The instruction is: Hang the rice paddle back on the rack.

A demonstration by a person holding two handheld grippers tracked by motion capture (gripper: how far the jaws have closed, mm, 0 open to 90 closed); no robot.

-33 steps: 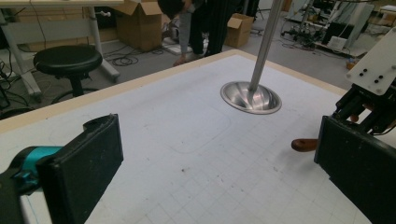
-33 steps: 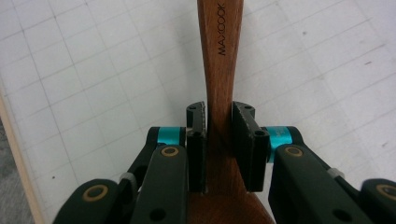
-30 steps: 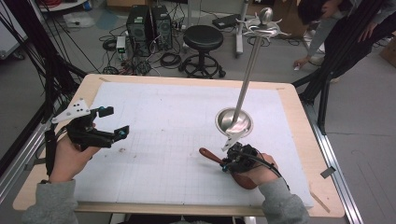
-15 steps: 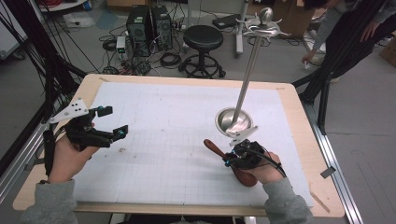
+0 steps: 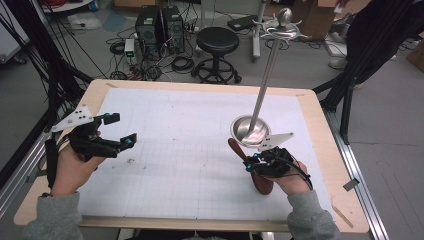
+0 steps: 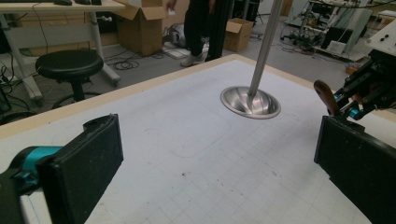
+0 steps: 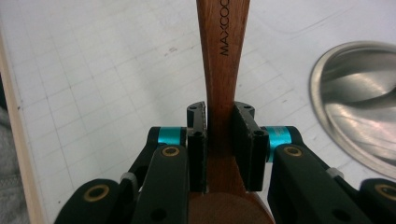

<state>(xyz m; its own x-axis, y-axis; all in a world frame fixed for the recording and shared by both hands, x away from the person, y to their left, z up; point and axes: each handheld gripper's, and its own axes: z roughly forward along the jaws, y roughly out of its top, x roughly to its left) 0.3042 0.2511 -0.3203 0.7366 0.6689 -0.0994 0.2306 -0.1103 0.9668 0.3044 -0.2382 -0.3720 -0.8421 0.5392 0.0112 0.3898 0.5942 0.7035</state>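
My right gripper (image 5: 251, 163) is shut on the narrow neck of a brown wooden utensil (image 5: 234, 145), at the table's right front. Its lettered handle (image 7: 223, 46) runs away from the jaws, pointing toward the table's middle. The broad rounded end (image 5: 263, 185) lies under the hand. Just beyond stands a metal stand: a round dished base (image 5: 247, 129) and a tall pole (image 5: 265, 75) with hooks on top. My left gripper (image 5: 122, 130) hovers over the table's left side, open with nothing between its pads (image 6: 88, 163). The left gripper view takes in the stand base (image 6: 251, 101) and the right gripper (image 6: 359, 100).
A white gridded mat (image 5: 185, 150) covers the wood-edged table (image 5: 320, 130). Behind the table are a black stool (image 5: 216, 40), computer towers (image 5: 155, 25), cables and a standing person (image 5: 370, 35). Cardboard boxes (image 6: 140, 23) sit on the floor.
My right hand has carried the wooden utensil to the right, toward the stand, and lifted it a little. The left hand has stayed where it was.
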